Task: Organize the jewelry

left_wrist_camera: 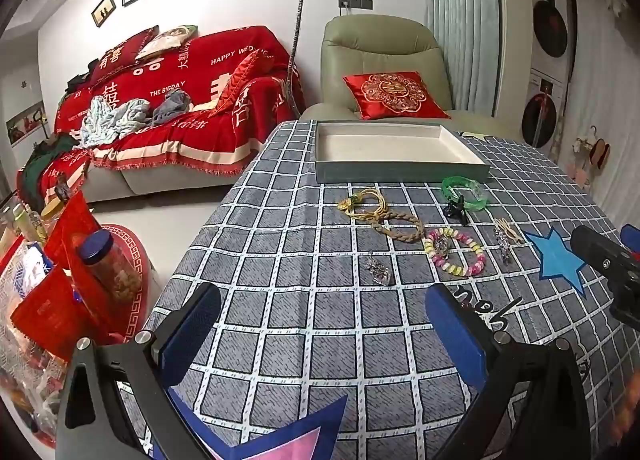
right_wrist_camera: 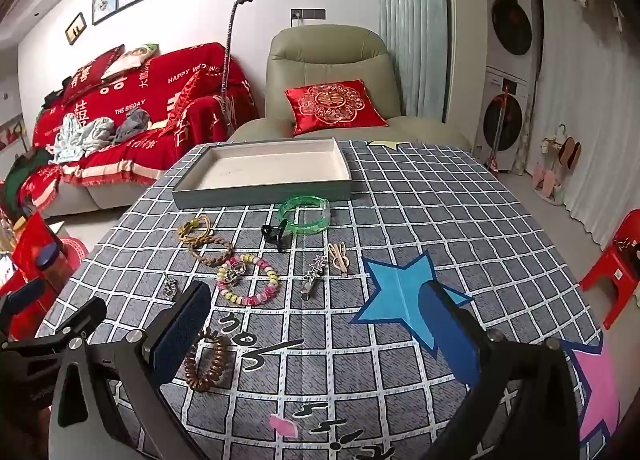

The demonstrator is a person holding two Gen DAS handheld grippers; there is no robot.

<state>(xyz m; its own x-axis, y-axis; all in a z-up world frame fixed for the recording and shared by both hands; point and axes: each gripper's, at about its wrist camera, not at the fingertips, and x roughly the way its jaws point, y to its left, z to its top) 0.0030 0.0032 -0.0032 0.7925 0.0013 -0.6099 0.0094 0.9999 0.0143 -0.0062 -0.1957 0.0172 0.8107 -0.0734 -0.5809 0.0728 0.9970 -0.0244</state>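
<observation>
From the left wrist view, the left gripper (left_wrist_camera: 320,332) hangs over the near part of the counter (left_wrist_camera: 304,340) with its fingers (left_wrist_camera: 192,332) spread wide and nothing between them. A shallow grey tray (left_wrist_camera: 400,174) with a pale lining stands near the far edge; nothing lies in it. Just in front of it lie gold hair ties (left_wrist_camera: 362,202), a braided band (left_wrist_camera: 400,226), a green bangle (left_wrist_camera: 466,190), a black claw clip (left_wrist_camera: 456,209), a pink and yellow bead bracelet (left_wrist_camera: 456,254) and a silver pendant (left_wrist_camera: 378,270).

From the right wrist view, the right gripper (right_wrist_camera: 320,340) also has its fingers (right_wrist_camera: 182,334) spread, gripping nothing. A brown spiral hair tie (right_wrist_camera: 206,364) lies just beside its left finger, near the front edge. The tray (right_wrist_camera: 264,190) holds nothing. A silver hair clip (right_wrist_camera: 312,278) and a beige clip (right_wrist_camera: 339,256) lie beside a blue star (right_wrist_camera: 400,296).
</observation>
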